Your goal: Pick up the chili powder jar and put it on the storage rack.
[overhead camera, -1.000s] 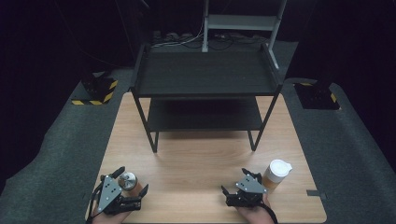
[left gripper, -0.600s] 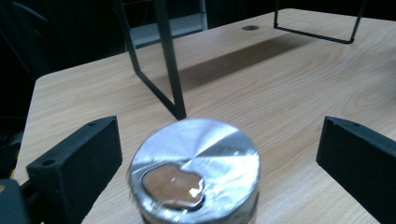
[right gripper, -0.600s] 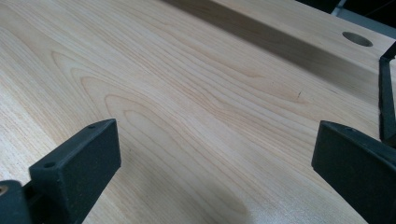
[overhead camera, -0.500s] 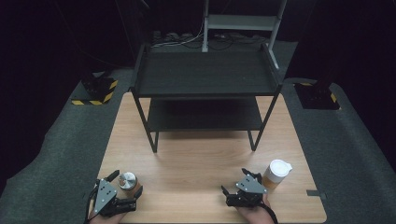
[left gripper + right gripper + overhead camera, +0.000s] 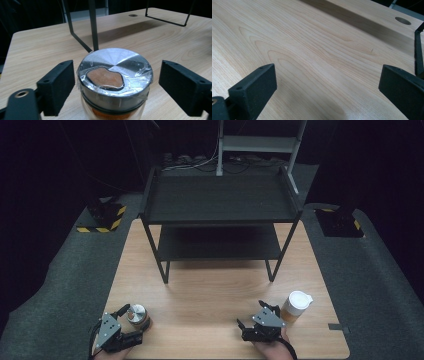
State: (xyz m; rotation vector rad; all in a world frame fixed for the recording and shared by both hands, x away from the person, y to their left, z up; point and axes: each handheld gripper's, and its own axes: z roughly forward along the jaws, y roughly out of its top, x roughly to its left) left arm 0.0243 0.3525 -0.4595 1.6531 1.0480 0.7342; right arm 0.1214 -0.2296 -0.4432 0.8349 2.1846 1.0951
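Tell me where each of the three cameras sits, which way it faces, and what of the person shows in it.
High view: above the person's side, looking forward and down at the wooden table and black shelf rack; both hands with their claws enter at the bottom.
Left gripper view: on the left claw, looking along its jaws, which have just been closing around the metal-lidded jar, a gap showing at the right pad.
Right gripper view: on the right claw, facing bare tabletop between open jaws.
Shared: the high and left gripper views both show the jar.

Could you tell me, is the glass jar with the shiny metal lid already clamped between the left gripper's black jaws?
No: in the left gripper view the jar stands between the jaws with a gap on both sides.
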